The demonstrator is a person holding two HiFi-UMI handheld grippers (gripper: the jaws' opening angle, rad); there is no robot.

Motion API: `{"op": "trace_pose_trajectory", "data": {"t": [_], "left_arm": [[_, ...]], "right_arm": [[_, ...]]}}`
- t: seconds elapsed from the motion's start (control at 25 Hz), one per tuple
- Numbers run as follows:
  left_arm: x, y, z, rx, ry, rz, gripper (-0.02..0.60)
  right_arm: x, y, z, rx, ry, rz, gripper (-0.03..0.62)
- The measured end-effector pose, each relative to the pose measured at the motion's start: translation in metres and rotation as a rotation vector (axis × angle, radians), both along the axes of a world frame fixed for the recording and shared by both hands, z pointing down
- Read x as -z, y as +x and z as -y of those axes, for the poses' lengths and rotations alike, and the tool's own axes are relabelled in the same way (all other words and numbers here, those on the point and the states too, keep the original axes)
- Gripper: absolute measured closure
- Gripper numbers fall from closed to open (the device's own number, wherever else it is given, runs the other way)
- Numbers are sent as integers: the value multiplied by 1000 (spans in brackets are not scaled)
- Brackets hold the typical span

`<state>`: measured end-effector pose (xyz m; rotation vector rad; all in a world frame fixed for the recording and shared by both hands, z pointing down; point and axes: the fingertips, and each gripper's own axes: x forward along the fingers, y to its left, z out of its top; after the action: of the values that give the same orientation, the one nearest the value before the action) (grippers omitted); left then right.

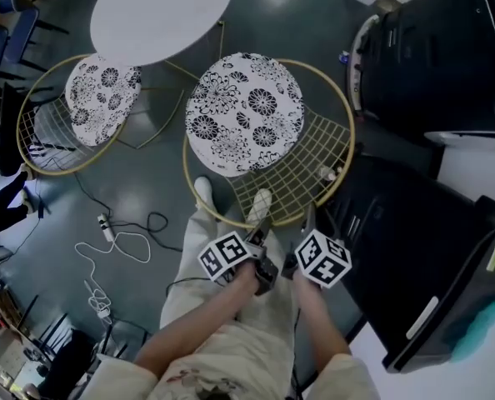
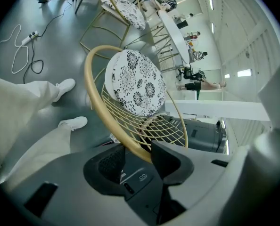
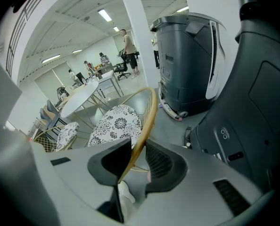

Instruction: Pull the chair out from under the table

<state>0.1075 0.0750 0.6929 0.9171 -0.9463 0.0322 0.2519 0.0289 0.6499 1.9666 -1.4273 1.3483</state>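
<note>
Setting: open-plan office with a seating corner.

- Strip lights (image 3: 104,15) and a white column (image 3: 136,36) are seen far beyond the right claw (image 3: 135,149).
- Workstations (image 3: 104,79), a swivel chair (image 3: 122,68) and standing people (image 3: 128,44) are found at the same distance.
- A round white bench (image 1: 160,11) is set ahead of both claws and flanked by gold wire chairs (image 1: 314,169) with flowered cushions (image 1: 243,111).
- Tall dark grey machines (image 3: 187,65) are parked just right of the right claw.
- A power strip (image 2: 28,36) with loose cable is laid on the glossy grey floor (image 2: 60,46), left of the left claw (image 2: 137,147).
</note>
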Motion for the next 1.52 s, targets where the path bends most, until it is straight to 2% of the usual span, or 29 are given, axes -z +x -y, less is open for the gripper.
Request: {"op": "trace_pose_trajectory", "data": {"t": [0.56,0.84,1.12,1.52], "left_arm": [[0,54,-33,-91,-44,-38,425],[5,85,-50,-109,-27,-54,423],[-1,102,-63,-97,-43,-57,423],[-2,103,-65,-53,-64,-101,423]], "right_arm": [[1,55,-41,-76,-48,-50,497],[7,86,-59,-90,-61,-88,500],[3,104,-71,-98,-67,-98,505],[5,104,-68,-55,-82,-129,507]]}}
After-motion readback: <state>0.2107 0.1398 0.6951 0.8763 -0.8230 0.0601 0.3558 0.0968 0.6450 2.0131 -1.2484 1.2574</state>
